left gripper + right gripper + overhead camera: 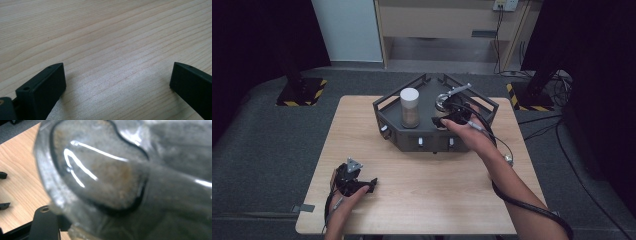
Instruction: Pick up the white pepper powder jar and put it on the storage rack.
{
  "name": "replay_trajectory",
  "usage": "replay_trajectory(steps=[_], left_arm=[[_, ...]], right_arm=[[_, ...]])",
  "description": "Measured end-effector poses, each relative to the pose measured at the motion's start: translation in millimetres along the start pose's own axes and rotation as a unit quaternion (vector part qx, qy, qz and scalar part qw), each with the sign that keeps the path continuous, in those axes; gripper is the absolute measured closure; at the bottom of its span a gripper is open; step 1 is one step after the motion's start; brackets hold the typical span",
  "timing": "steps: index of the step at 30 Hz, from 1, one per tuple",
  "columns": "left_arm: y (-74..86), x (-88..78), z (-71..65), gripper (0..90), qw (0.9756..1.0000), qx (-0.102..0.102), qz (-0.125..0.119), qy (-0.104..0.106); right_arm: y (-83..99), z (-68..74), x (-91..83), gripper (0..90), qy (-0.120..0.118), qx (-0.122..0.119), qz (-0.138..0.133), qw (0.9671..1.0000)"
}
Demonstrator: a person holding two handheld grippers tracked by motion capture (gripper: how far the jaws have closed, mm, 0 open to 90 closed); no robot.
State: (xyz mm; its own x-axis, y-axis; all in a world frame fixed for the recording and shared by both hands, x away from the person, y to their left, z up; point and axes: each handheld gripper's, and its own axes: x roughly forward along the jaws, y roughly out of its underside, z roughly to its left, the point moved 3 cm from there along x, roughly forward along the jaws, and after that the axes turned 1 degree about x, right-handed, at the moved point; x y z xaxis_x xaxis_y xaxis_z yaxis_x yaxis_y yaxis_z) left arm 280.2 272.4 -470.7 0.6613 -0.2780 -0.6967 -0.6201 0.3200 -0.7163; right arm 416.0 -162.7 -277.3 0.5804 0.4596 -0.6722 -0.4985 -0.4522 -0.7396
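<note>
Clear glass, smooth and glossy, so the small jar (442, 104) with its metal clasp will probably be slippery and breakable; it looks light, with a brownish powder inside, and I would hold it low around the body, not by the wire clasp. It stands in the right bay of the dark metal rack (432, 137), beside a white-capped jar (410, 107). The right tool (451, 119) is clamped tight on it; the left tool (373, 184) rests wide open on the pale wooden worktop (422, 195), well apart. Grey carpet and dark curtains surround us.
</note>
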Motion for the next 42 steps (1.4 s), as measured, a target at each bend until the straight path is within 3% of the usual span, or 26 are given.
replay_trajectory(steps=[42], left_arm=[[-0.2,0.4,0.0,0.0,1.0000,-0.001,0.000,0.000]], right_arm=[[-18.7,-24.0,34.3,30.7,0.025,0.030,0.015,0.9991]])
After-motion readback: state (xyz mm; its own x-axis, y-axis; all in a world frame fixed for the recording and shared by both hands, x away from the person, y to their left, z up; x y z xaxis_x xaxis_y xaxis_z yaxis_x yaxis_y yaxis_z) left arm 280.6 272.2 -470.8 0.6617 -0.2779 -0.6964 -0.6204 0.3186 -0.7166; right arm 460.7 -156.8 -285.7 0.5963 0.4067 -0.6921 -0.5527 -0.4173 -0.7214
